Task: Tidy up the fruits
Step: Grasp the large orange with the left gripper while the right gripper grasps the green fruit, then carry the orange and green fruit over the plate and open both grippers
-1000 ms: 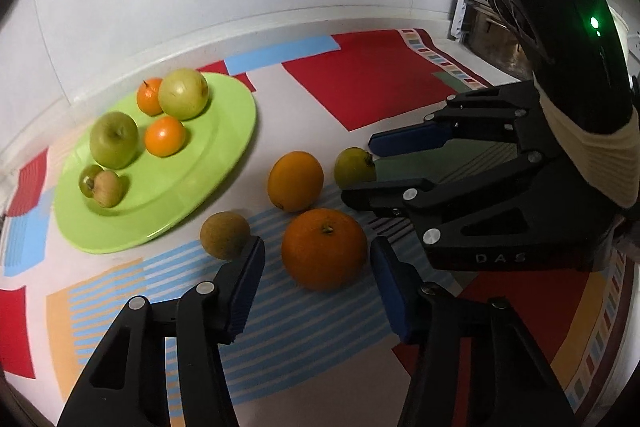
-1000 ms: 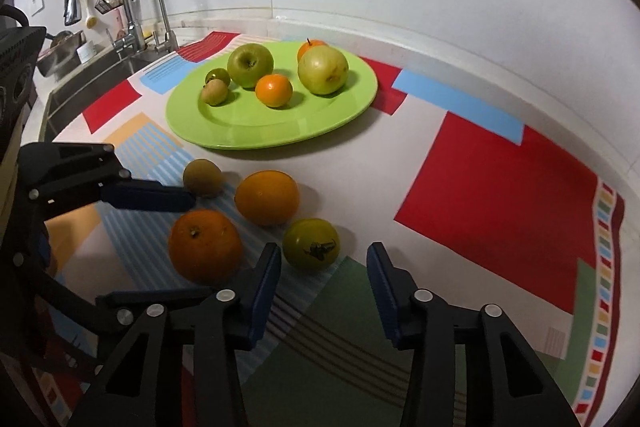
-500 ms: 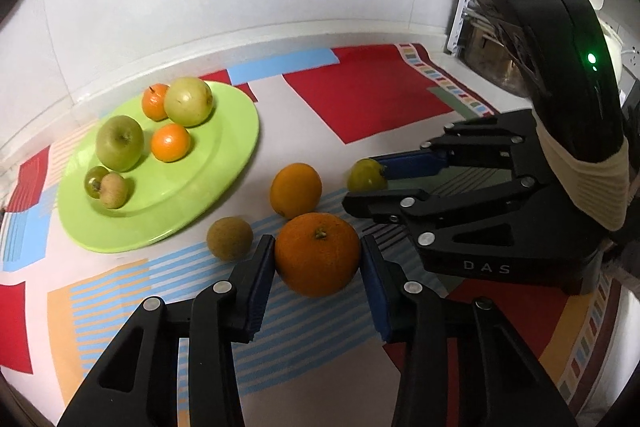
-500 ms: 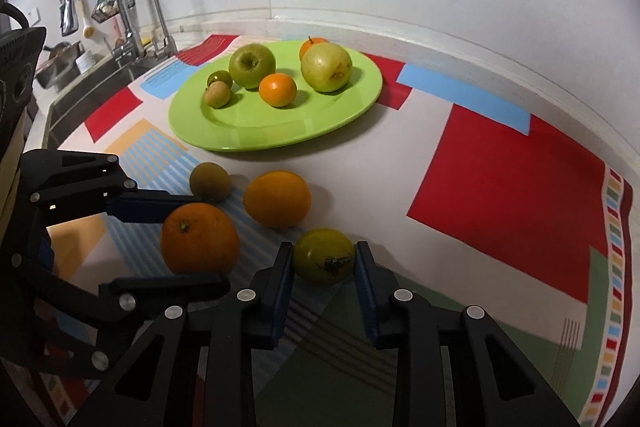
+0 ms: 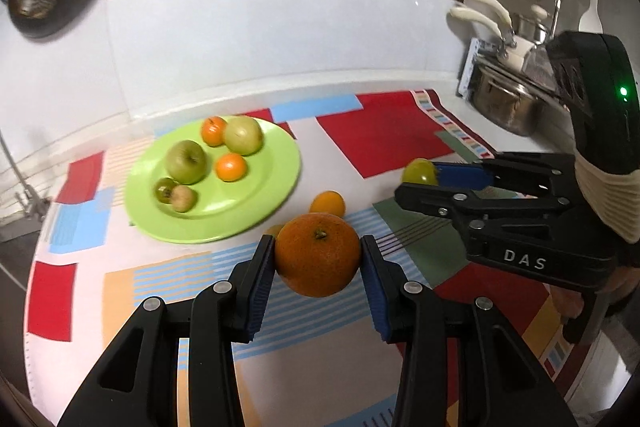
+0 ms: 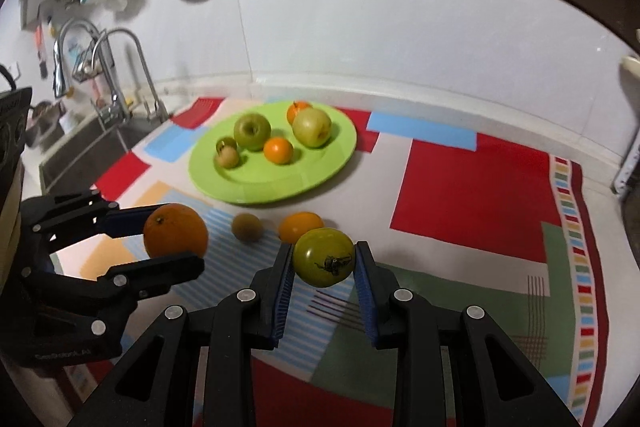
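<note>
Now the left gripper (image 5: 318, 259) clamps a large orange (image 5: 317, 253) at lower centre of its view, lifted off the patterned mat (image 5: 384, 139). Meanwhile the right gripper (image 6: 323, 265) pinches a green tomato (image 6: 323, 257) at lower centre, with the green plate (image 6: 320, 171) of fruit above it in frame.

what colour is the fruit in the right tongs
Green, yellowish, with a dark dried stem mark: the green fruit, shown best in the right wrist view.
</note>
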### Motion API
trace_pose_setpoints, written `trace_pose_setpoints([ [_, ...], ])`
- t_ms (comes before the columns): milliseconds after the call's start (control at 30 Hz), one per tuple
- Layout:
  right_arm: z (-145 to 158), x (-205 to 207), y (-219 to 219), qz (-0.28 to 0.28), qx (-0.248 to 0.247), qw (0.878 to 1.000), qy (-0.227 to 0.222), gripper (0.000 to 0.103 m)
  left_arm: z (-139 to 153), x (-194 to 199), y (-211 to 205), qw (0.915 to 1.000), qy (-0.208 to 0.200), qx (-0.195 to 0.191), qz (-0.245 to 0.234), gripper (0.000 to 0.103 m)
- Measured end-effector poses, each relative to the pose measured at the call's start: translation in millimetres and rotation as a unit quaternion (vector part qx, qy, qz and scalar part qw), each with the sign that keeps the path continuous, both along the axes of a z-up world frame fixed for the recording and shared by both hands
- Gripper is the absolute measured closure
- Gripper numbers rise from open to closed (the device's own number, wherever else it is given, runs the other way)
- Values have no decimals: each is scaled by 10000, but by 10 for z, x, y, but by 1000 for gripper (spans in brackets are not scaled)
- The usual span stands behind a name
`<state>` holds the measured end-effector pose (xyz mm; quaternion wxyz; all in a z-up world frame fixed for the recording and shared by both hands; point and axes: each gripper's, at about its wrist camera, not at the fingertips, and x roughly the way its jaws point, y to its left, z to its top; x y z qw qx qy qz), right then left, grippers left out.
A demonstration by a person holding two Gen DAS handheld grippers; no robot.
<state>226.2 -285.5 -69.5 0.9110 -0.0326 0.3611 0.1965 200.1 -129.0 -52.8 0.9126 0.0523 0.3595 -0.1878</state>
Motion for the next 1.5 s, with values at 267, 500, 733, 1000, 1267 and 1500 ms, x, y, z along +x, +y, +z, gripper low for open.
trace_pose_setpoints([
  [267, 242, -181, 168, -232, 187, 9992, -252, 72, 198, -84, 315, 9993, -268, 5, 273, 61],
  [500, 448, -116, 429, -314, 309, 9979, -467, 72, 364, 25, 616, 9983, -436, 71, 369, 61],
  [733, 532, 89, 737, -357, 367, 9972, -546, 72, 468, 278, 877, 9976, -596, 189, 304, 61],
  [1000, 536, 503, 1078, -383, 405, 9971, -515, 72, 409, 722, 1177, 9979, -533, 258, 259, 61],
  [1267, 540, 935, 1349, -336, 311, 9976, -525, 72, 264, 1170, 1342, 9986, -442, 254, 150, 61],
  [1500, 371, 1375, 1517, -261, 251, 9988, -327, 72, 31, 1535, 1386, 9992, -317, 240, 30, 61],
])
